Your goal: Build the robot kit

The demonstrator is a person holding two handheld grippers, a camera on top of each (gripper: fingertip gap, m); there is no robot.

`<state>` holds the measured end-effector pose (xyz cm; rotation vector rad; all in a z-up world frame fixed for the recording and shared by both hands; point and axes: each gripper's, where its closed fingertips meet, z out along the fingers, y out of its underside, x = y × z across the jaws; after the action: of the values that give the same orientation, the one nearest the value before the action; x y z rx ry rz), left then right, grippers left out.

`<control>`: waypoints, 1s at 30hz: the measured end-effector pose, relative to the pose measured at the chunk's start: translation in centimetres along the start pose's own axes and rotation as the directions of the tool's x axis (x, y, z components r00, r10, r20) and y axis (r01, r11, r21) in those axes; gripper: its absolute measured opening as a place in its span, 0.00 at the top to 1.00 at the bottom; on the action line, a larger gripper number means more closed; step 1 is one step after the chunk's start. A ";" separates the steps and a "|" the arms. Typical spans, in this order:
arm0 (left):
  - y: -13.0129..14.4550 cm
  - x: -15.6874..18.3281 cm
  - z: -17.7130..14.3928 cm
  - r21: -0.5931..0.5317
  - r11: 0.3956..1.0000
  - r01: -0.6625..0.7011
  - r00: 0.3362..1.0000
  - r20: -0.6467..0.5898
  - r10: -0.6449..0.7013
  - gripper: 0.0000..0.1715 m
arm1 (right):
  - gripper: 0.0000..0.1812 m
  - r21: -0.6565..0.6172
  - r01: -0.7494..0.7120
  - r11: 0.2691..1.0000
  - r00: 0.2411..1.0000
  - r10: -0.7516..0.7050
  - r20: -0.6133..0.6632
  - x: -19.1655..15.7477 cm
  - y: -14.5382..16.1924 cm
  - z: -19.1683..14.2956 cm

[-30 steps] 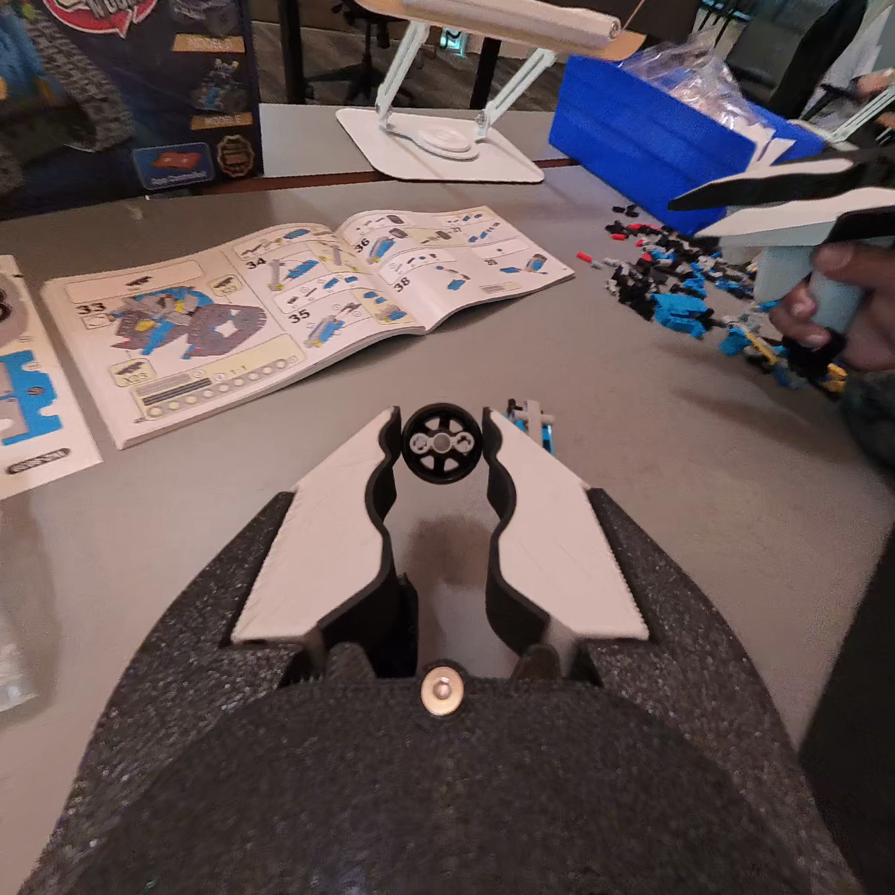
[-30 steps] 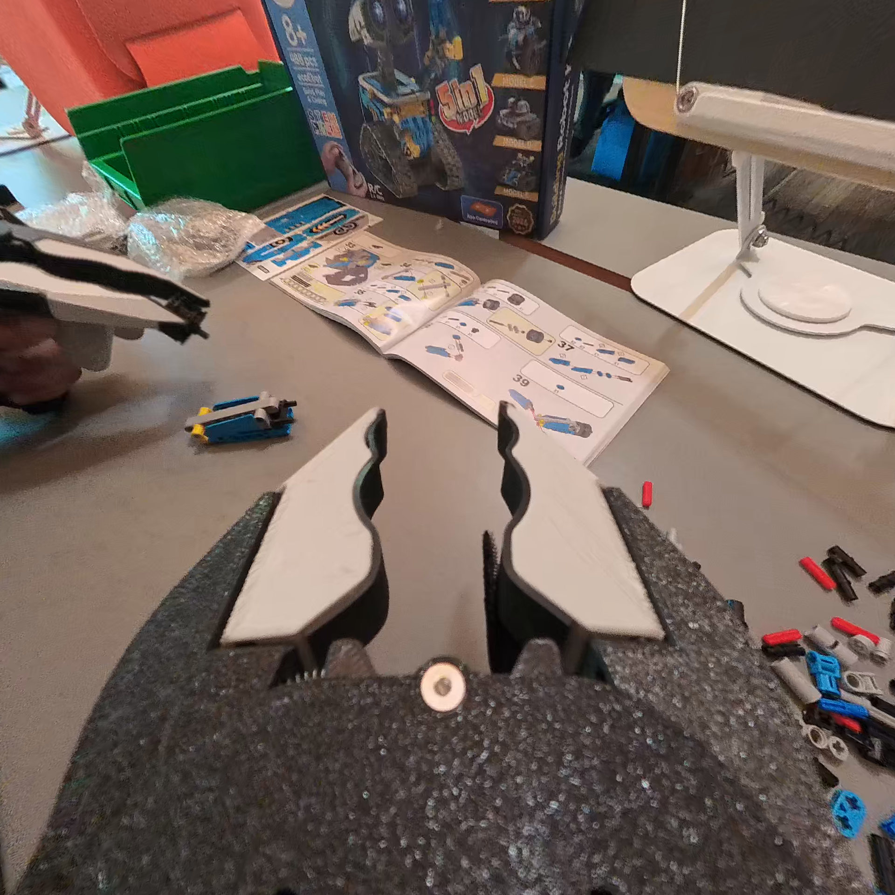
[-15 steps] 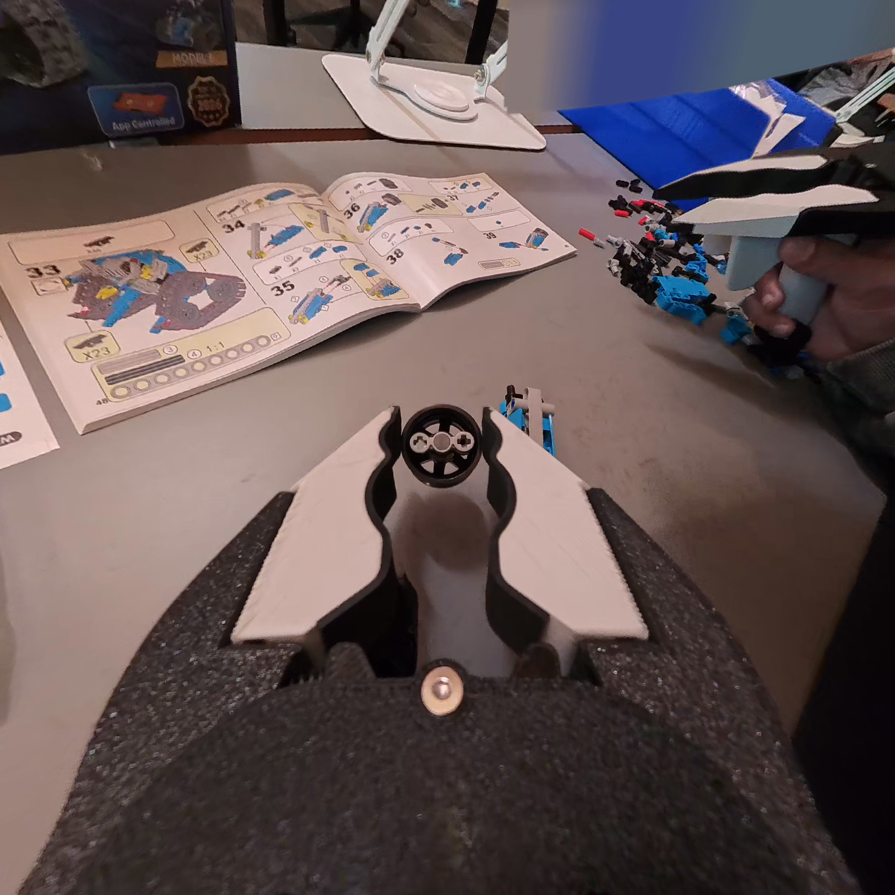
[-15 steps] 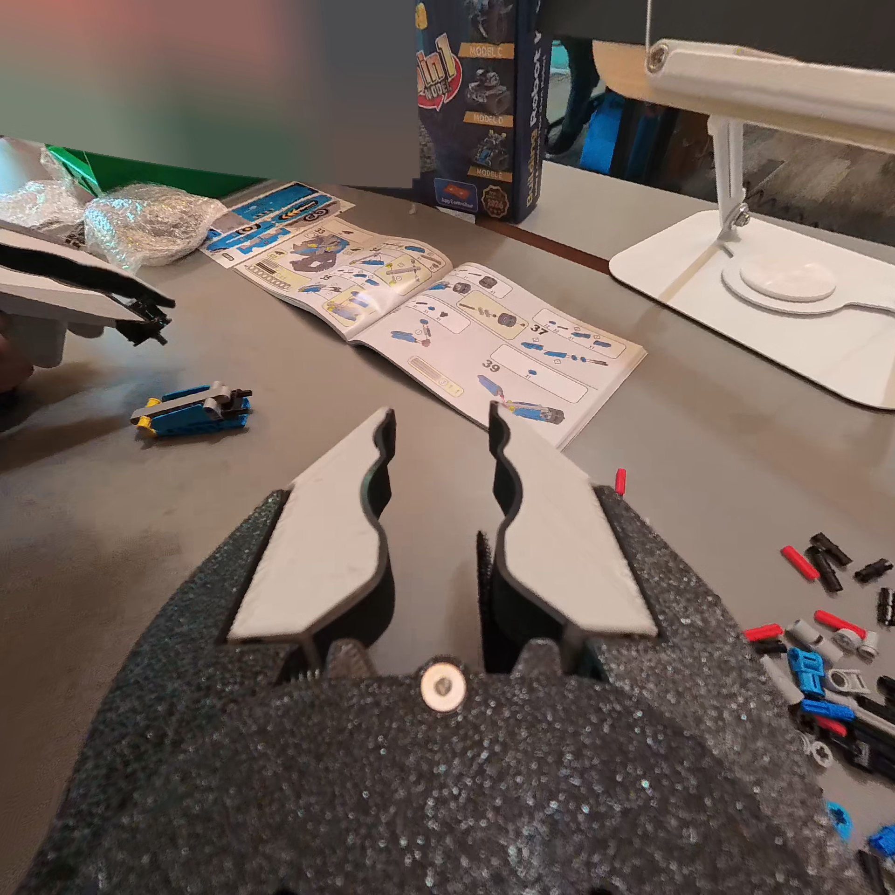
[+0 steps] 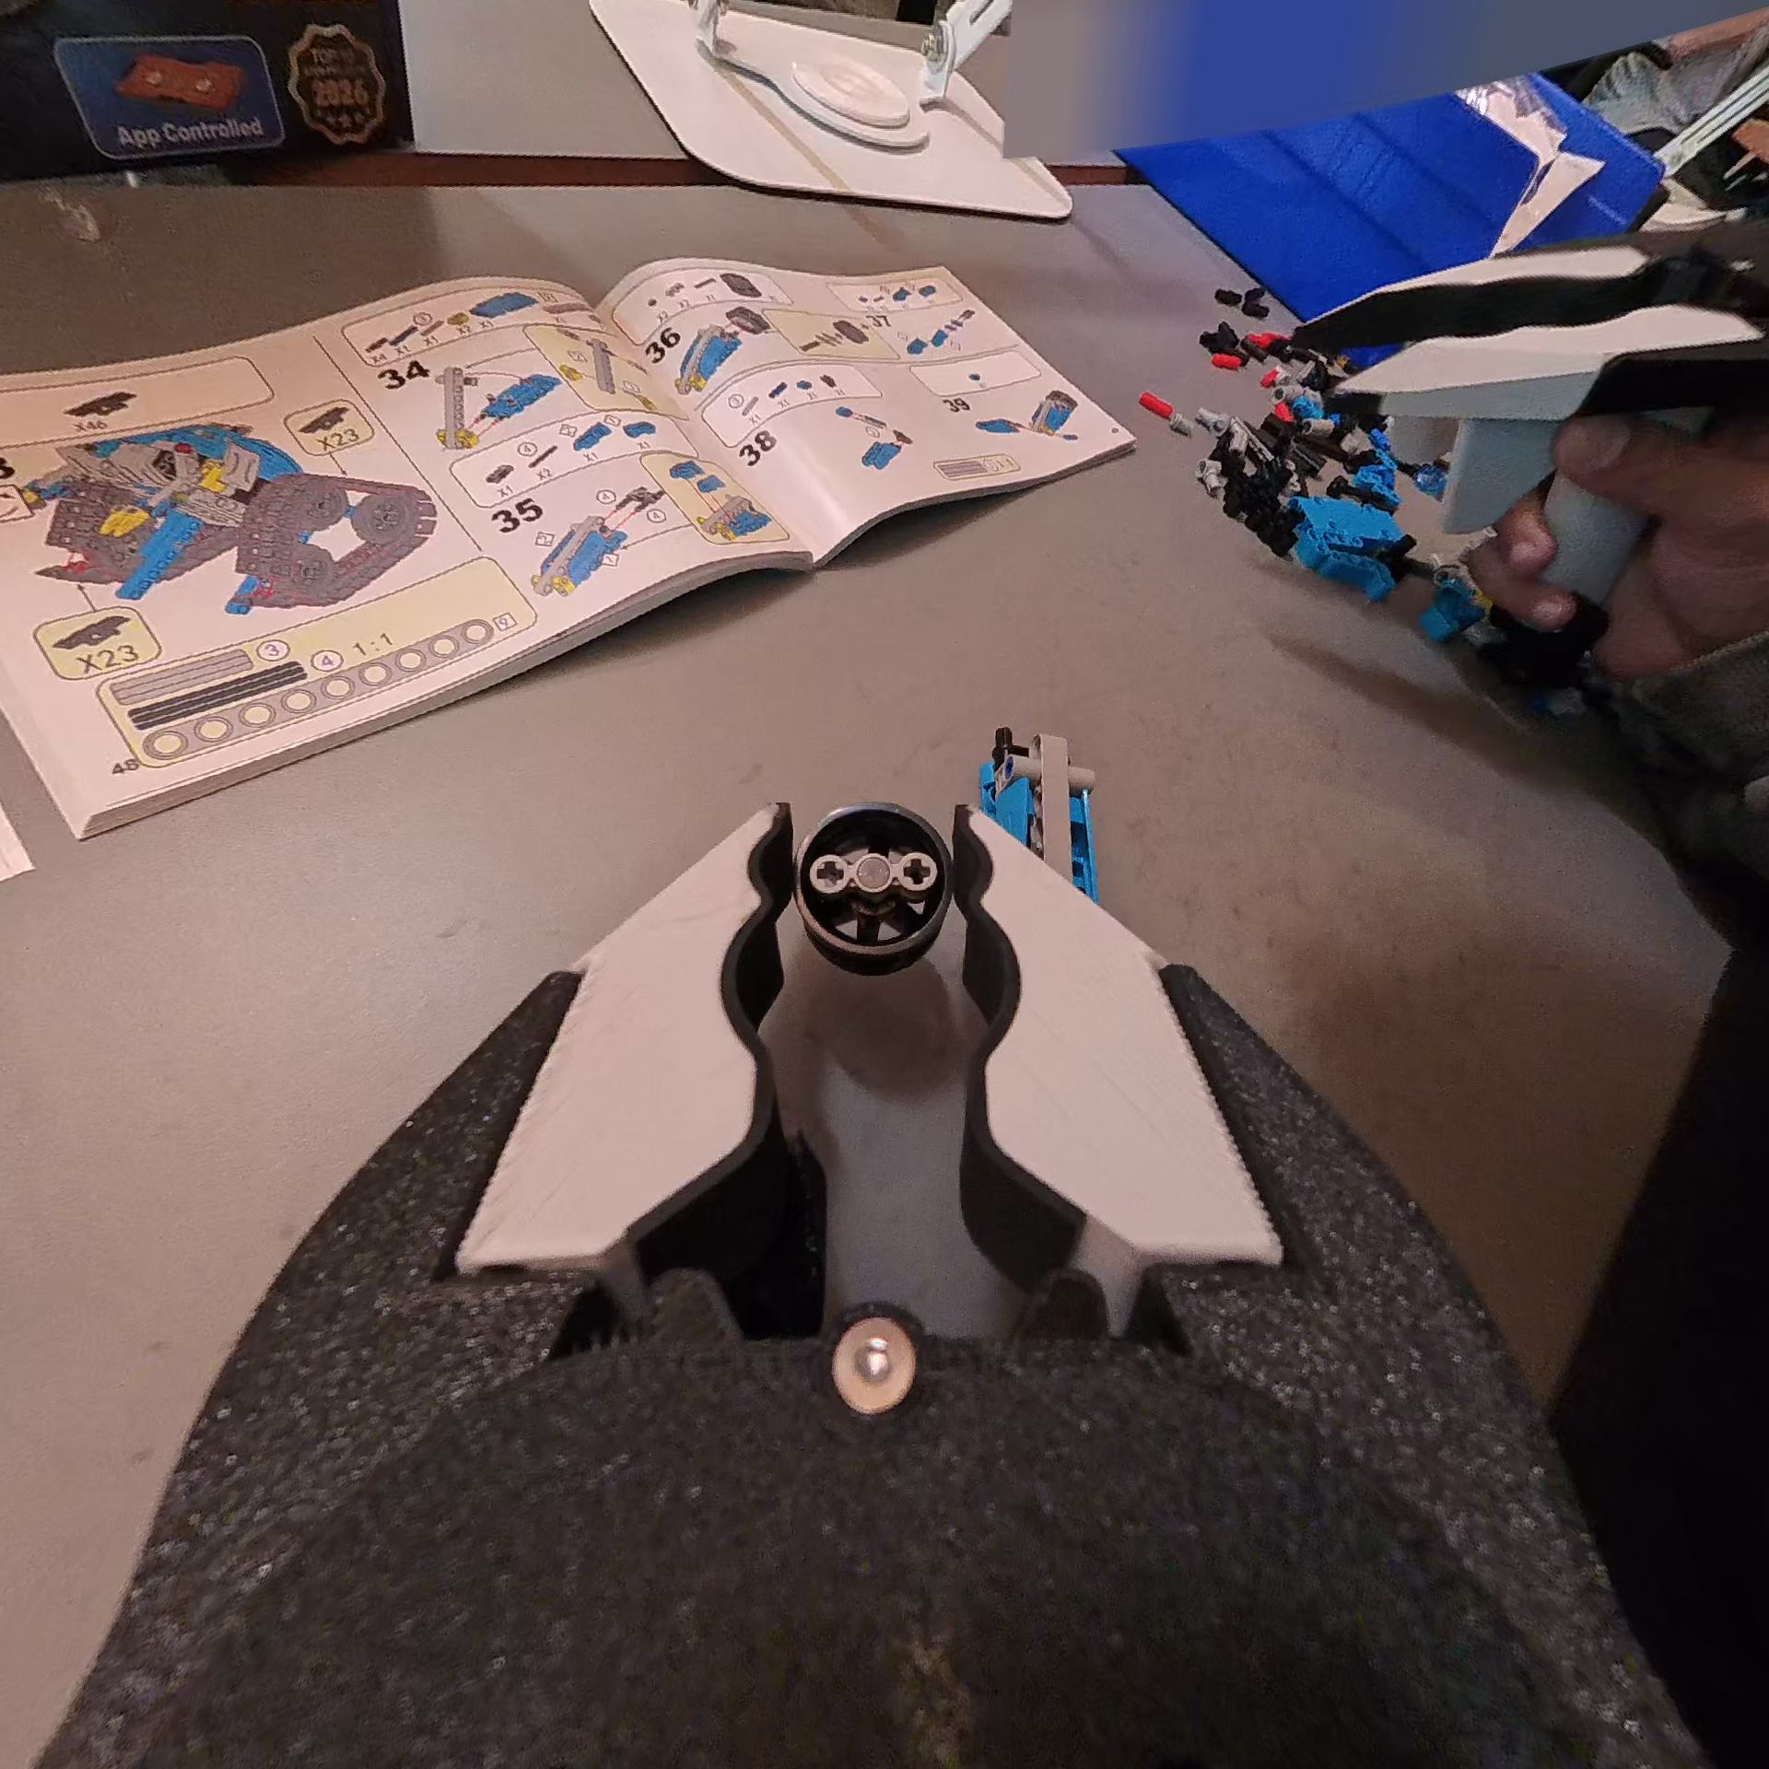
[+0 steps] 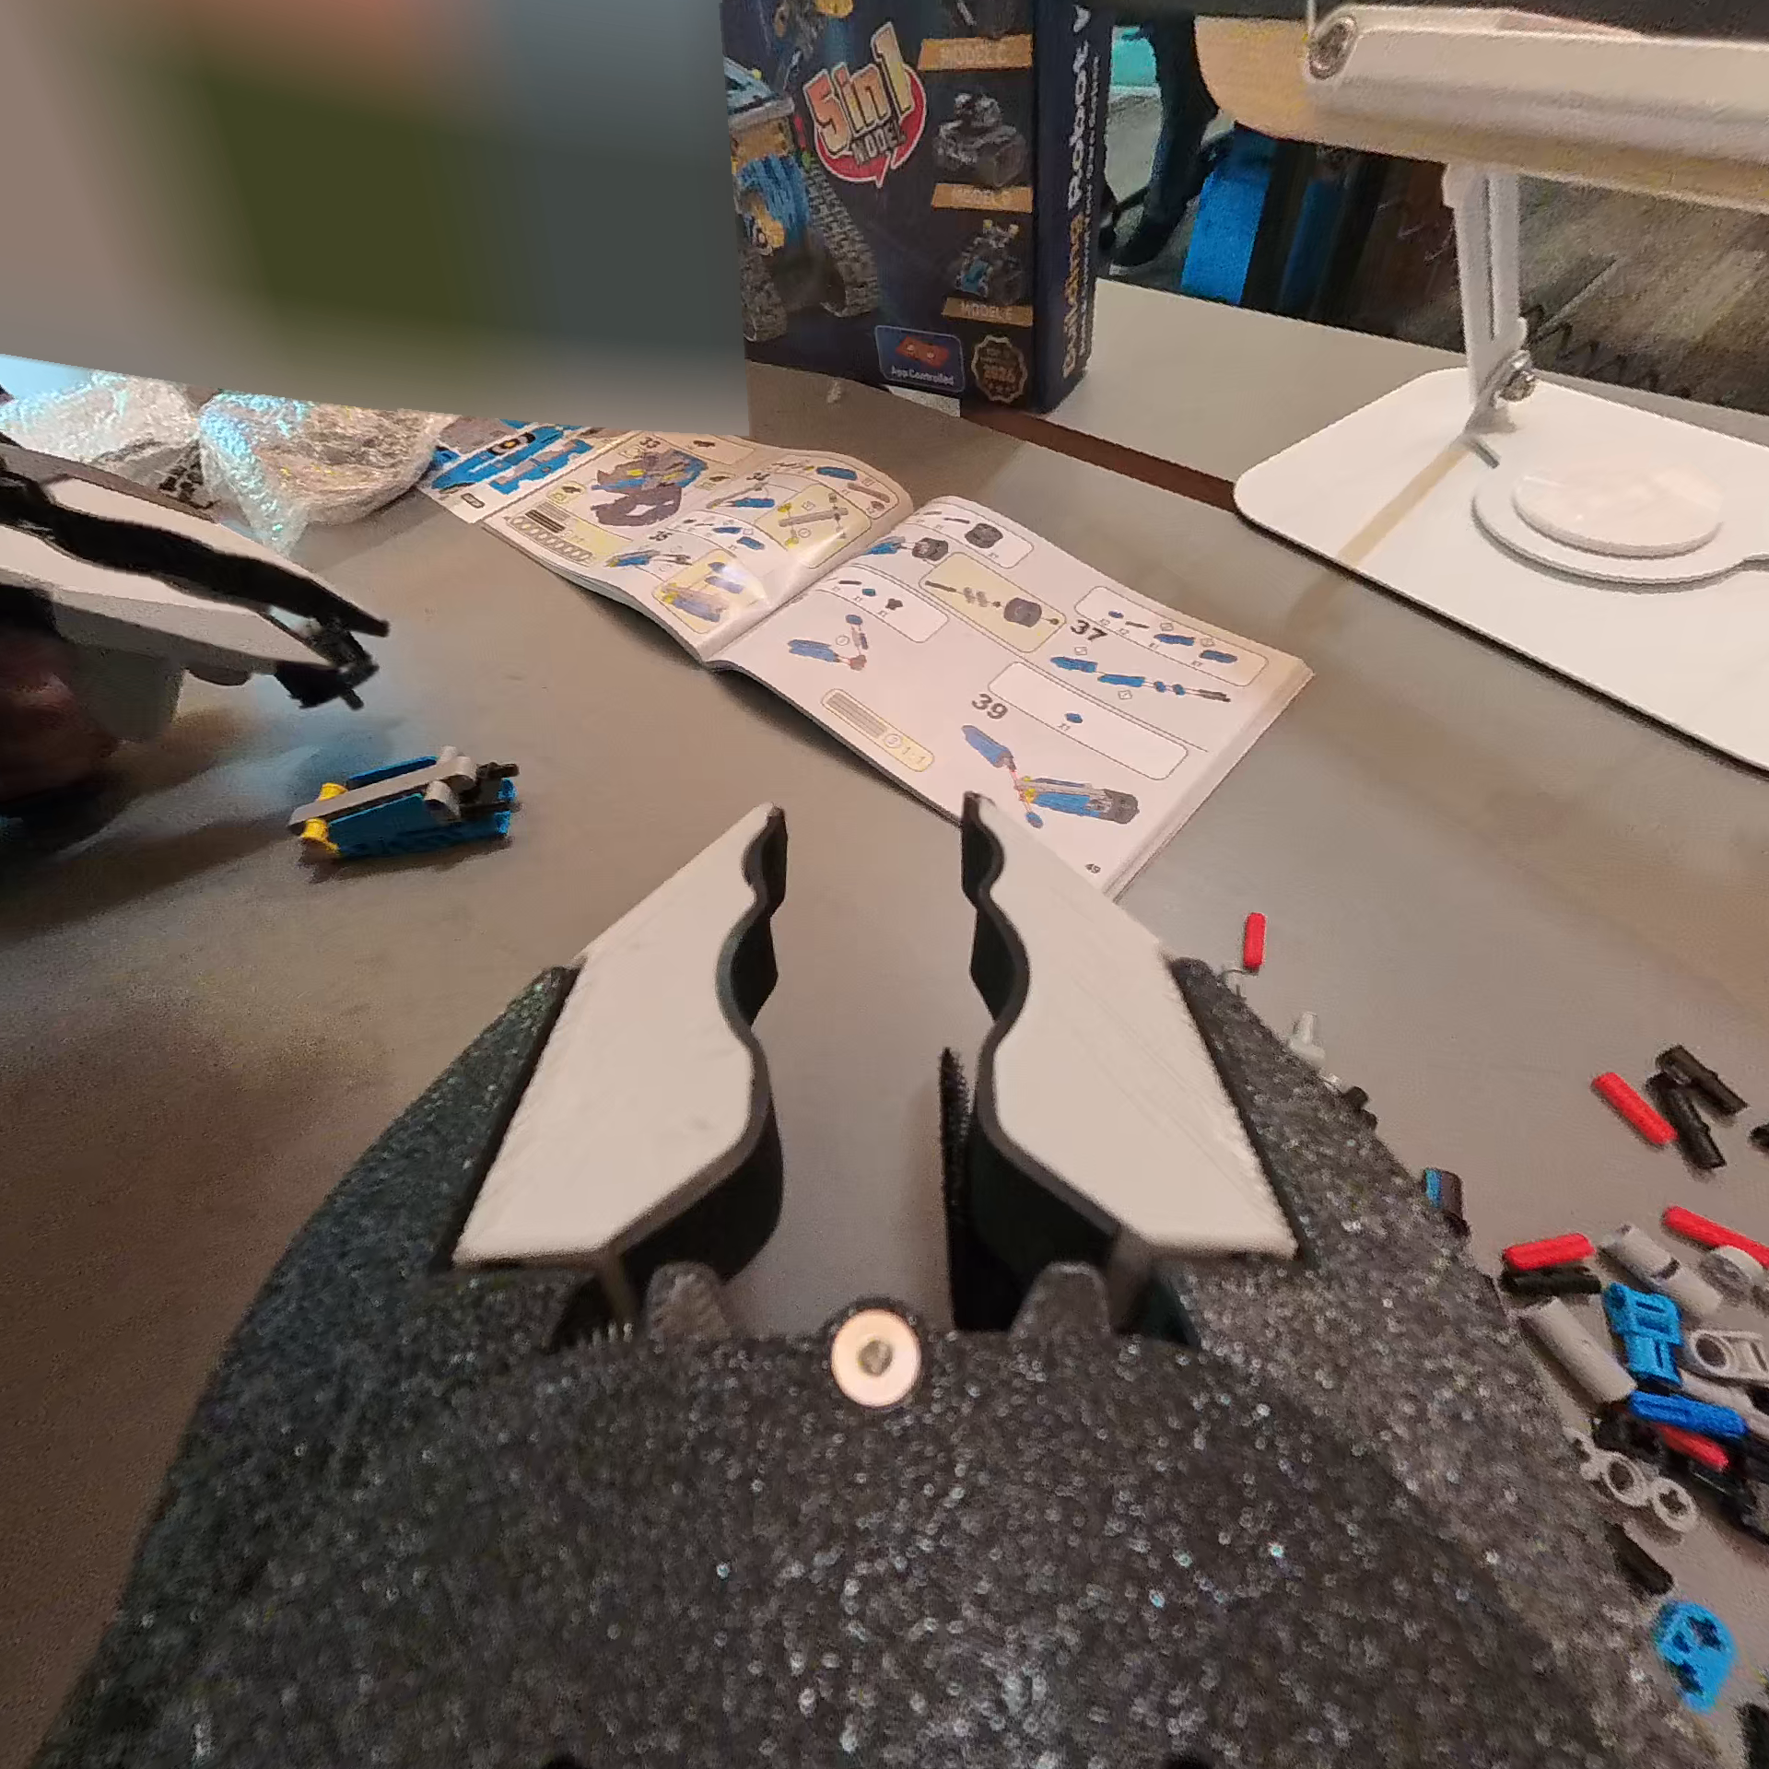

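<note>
Two tongs are working over the grey bench (image 5: 287, 1005). Your left tongs (image 5: 871, 833) are pinching a small black wheel (image 5: 873, 898) by its rim, hub facing the camera, and you are holding it above the surface with its shadow falling just beneath. A small blue and grey brick assembly (image 5: 1039, 814) is lying on the bench just beyond the right fingertip, apart from the wheel as far as this angle shows.

Your right tongs (image 6: 873, 833) are spread and holding nothing, hovering over bare bench. From that side the same assembly (image 6: 407, 804) is lying ahead to the left, near the tips of the left tongs (image 6: 335, 656), with clear surface between it and your right fingers (image 6: 660, 1034).

An open instruction booklet (image 5: 479, 479) is lying flat farther out, its near edge well apart from the wheel, leaving a broad open strip of bench. To the right, a scatter of loose bricks (image 6: 1646, 1340) is crowding the bench edge beside your right tongs. A white stand base (image 6: 1532, 555) and a dark printed box (image 6: 909, 191) are standing at the far side, and a blue bin (image 5: 1359, 201) is sitting behind the bricks.
</note>
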<state>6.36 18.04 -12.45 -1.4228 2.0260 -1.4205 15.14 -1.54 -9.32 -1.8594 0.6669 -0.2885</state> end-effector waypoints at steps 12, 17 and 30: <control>-0.7 1.2 -0.4 0.020 0.953 -0.303 0.946 0.125 0.298 0.81 | 0.76 -0.102 0.022 0.995 0.962 0.007 0.274 -6.4 -0.2 0.7; -3.2 4.5 -2.5 0.151 0.829 -0.539 0.835 0.224 0.502 0.81 | 0.67 -0.250 -0.124 0.960 0.817 0.242 0.524 -13.8 -3.4 2.1; -3.5 9.1 -3.4 0.223 0.661 -0.716 0.698 0.243 0.674 0.81 | 0.82 -0.413 -0.210 0.886 0.502 0.461 0.732 -22.3 -2.0 4.3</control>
<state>1.64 12.25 -5.32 -0.4768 1.8415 -1.1537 -0.23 15.09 -6.56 -1.7930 0.3895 0.9626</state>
